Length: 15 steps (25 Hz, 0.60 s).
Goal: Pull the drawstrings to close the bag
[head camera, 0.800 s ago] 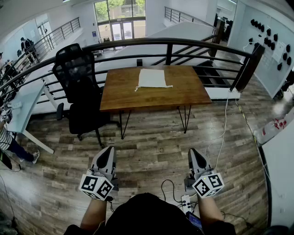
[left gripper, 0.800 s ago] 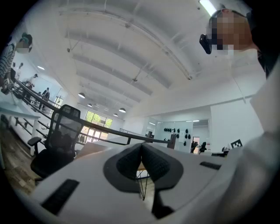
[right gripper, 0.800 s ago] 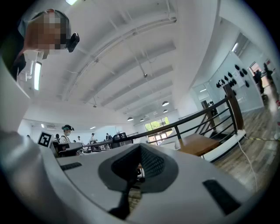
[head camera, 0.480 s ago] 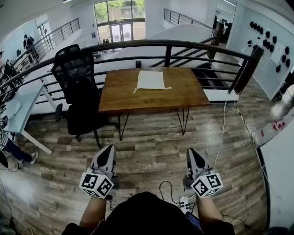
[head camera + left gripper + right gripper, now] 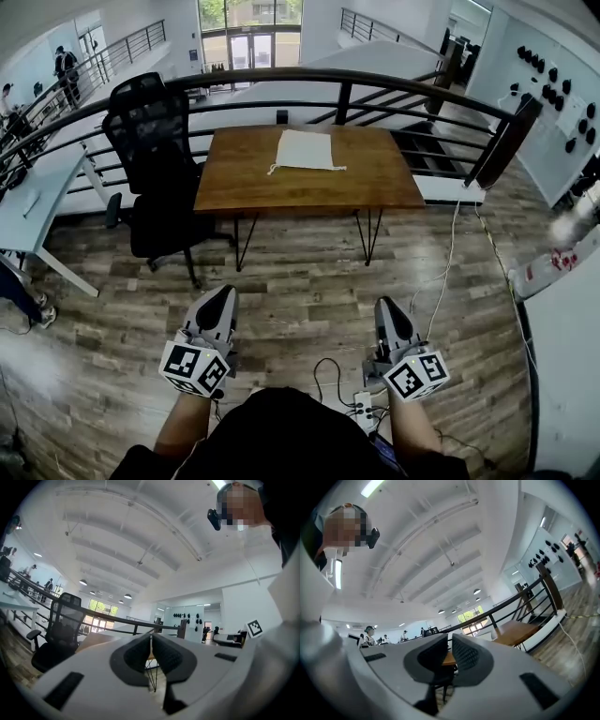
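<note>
Cream drawstring bag (image 5: 305, 150) lies flat on the wooden table (image 5: 375, 183), toward its far edge; drawstrings (image 5: 273, 170) trail loose on the tabletop. Black office chair (image 5: 155, 159) stands just left of the table. Left gripper (image 5: 223, 294) and right gripper (image 5: 386, 306) are well short of the table's near edge, each with jaws pressed together, pinching nothing.

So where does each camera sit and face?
Head view: on the head, steeply down at wooden table and drawstring bag; left tool, right tool, forearms show.
Left gripper view: on left tool, level, past shut jaws toward office chair; person overhead.
Right gripper view: on right tool, level, shut jaws, toward railing; person overhead.
All share the wooden table.
</note>
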Motion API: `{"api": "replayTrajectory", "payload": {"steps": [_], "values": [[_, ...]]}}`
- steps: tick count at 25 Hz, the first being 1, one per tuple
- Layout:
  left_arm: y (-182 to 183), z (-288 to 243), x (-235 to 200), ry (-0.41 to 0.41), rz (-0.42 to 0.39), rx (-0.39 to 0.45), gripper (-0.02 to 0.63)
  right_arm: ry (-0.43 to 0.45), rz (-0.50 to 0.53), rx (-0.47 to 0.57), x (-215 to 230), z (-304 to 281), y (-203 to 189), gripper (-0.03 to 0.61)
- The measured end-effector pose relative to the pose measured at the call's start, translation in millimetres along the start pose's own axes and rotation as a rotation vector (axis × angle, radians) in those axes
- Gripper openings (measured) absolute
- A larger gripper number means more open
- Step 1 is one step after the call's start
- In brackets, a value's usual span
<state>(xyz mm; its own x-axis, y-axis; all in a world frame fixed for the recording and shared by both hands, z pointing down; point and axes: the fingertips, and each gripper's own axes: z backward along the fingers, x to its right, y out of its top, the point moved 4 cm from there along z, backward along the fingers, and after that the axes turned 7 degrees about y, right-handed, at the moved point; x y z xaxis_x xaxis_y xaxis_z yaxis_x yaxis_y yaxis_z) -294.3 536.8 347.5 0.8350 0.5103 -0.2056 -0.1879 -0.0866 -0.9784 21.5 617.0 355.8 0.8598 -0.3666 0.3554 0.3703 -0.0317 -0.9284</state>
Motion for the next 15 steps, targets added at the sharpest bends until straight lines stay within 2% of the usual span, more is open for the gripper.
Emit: {"api": "replayTrajectory", "payload": {"steps": [2,3,4,5,7,9,15], "values": [[0.6,-2.0,4.9,-0.005,0.008,0.018,0.024,0.012,0.044,0.000,-1.4,0.9,5.8,0.079],[0.2,-2.6,7.6,-0.010,0.014,0.019,0.072,0.017,0.063,0.000,-2.9,2.4,8.1,0.149],[-1.1,-3.3,10.5,-0.017,0.017,0.012,0.197,0.019,0.076,0.002,-4.4,4.6,9.7,0.232],[-3.1,-4.1,13.7,-0.022,0.012,-0.002,0.241,0.021,0.080,0.003,-5.2,7.1,10.6,0.294],[-8.7,-5.5,21.2,-0.025,-0.018,-0.029,0.276,0.025,0.070,0.004,-3.7,12.3,10.6,0.351],[-15.4,-5.1,30.7,-0.021,-0.049,-0.043,0.289,0.029,0.053,0.000,1.6,19.5,8.7,0.379],[-30.2,-8.6,50.4,-0.002,-0.072,-0.069,0.298,0.041,0.037,-0.007,23.1,36.1,5.5,0.380]]}}
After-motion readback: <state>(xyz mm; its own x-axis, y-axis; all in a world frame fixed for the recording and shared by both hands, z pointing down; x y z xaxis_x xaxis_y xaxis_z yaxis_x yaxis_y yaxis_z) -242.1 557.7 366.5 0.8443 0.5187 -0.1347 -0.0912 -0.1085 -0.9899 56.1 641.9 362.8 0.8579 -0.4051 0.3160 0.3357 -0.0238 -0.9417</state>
